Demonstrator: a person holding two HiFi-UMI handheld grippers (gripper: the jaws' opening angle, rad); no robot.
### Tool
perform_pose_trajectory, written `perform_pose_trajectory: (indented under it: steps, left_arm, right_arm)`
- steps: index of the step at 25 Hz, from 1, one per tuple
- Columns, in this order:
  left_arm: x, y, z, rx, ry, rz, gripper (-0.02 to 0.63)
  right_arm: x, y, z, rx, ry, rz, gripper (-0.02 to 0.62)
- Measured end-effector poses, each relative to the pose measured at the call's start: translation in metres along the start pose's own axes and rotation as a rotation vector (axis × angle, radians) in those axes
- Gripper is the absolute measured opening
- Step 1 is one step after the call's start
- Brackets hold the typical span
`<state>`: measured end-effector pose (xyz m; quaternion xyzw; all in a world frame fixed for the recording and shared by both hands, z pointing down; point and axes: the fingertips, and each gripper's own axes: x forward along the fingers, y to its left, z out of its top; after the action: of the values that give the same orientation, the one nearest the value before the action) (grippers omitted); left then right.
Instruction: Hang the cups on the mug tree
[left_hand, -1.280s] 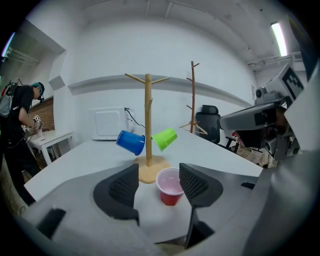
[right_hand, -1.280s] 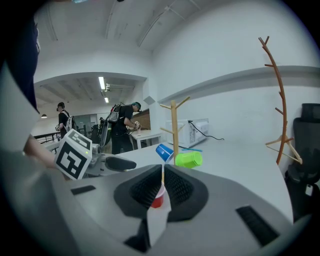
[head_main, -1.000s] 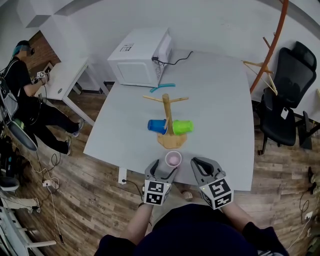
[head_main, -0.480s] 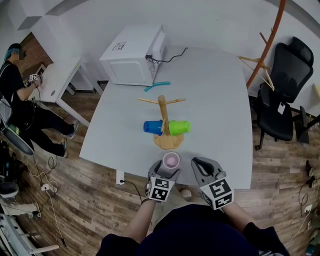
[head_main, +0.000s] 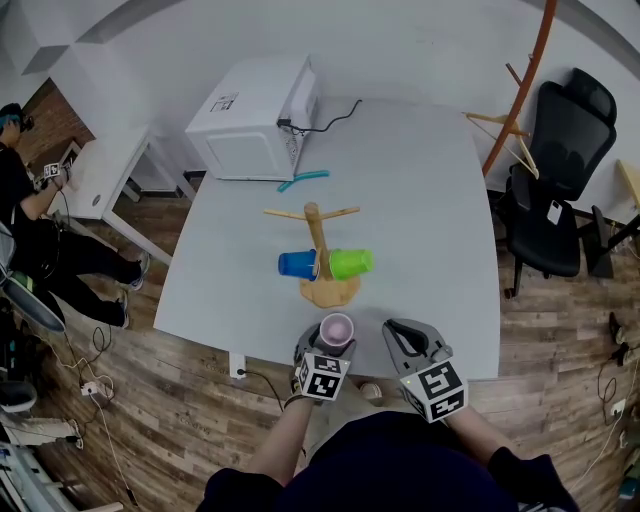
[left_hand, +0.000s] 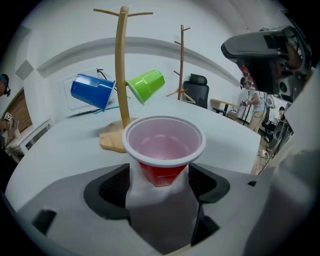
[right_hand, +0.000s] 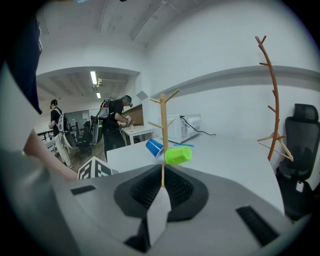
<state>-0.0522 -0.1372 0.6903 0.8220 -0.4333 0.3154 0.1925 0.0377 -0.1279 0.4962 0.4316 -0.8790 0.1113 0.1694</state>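
A red cup (head_main: 336, 329) with a white rim stands upright near the table's front edge. My left gripper (head_main: 333, 348) has just been opening; the red cup (left_hand: 164, 145) sits between its jaws with a gap at each pad (left_hand: 115, 185). The wooden mug tree (head_main: 316, 240) stands just beyond, carrying a blue cup (head_main: 296, 264) on its left and a green cup (head_main: 350, 263) on its right. My right gripper (head_main: 404, 332) hovers to the right of the red cup, shut and empty. In the right gripper view the mug tree (right_hand: 162, 130) lies straight ahead.
A white microwave (head_main: 250, 120) sits at the table's (head_main: 430, 200) far left corner, with a teal item (head_main: 303, 180) before it. A black office chair (head_main: 555, 190) and an orange coat stand (head_main: 515, 90) are off to the right. A person (head_main: 15, 190) sits at far left.
My left gripper has come down around the red cup, its jaws now on either side of the cup's body. The right gripper has kept still.
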Motion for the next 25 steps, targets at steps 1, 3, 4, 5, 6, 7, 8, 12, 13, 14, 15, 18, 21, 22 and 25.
perform_pose_trajectory:
  steps: [1,3,4,5,6,7,8,12,13,14,15,18,21,22,25]
  left_arm:
    - [0.000,0.000,0.000,0.002,0.002,-0.002,0.362]
    - [0.001,-0.001,0.000,0.004,0.004,-0.005,0.362]
    - [0.001,-0.002,0.000,0.007,0.003,-0.003,0.360]
    - [0.000,-0.001,0.001,0.010,0.001,0.002,0.360]
    - [0.000,0.000,0.002,0.014,-0.003,0.010,0.356]
    - [-0.001,0.001,0.003,0.018,-0.008,0.020,0.314]
    - [-0.002,0.002,0.004,0.019,-0.012,0.028,0.262]
    - [-0.007,0.005,0.005,0.017,-0.019,0.037,0.259]
    - [-0.008,0.006,0.006,0.016,-0.021,0.040,0.259]
    - [-0.009,0.007,0.006,0.016,-0.023,0.044,0.258]
    - [-0.010,0.009,0.007,0.015,-0.025,0.047,0.258]
    - [-0.014,0.011,0.010,0.015,-0.032,0.051,0.256]
    - [-0.017,0.012,0.012,0.017,-0.032,0.052,0.255]
    - [-0.019,0.012,0.013,0.018,-0.030,0.053,0.255]
    - [-0.024,0.014,0.017,0.018,-0.030,0.056,0.253]
  right_arm:
    - [0.000,-0.001,0.000,0.000,0.000,-0.002,0.035]
    - [-0.002,-0.001,-0.001,-0.001,0.001,-0.004,0.035]
    - [-0.002,-0.001,-0.001,0.000,0.001,-0.006,0.035]
    - [-0.002,-0.002,-0.001,0.000,0.001,-0.007,0.035]
    - [-0.002,-0.002,-0.001,0.001,0.000,-0.007,0.035]
    - [-0.002,-0.002,-0.001,0.001,-0.001,-0.007,0.035]
    - [-0.002,-0.002,-0.001,0.000,-0.002,-0.005,0.035]
    - [-0.002,0.000,0.000,-0.004,-0.007,0.001,0.035]
    - [-0.002,0.001,0.000,-0.005,-0.007,0.003,0.035]
    - [-0.002,0.002,0.000,-0.006,-0.008,0.006,0.035]
    - [-0.002,0.002,0.001,-0.007,-0.009,0.008,0.035]
    - [-0.001,0.004,0.002,-0.009,-0.011,0.014,0.035]
    - [-0.001,0.005,0.002,-0.011,-0.013,0.017,0.035]
    - [-0.001,0.006,0.002,-0.012,-0.014,0.017,0.035]
    - [-0.002,0.007,0.003,-0.007,-0.018,0.018,0.035]
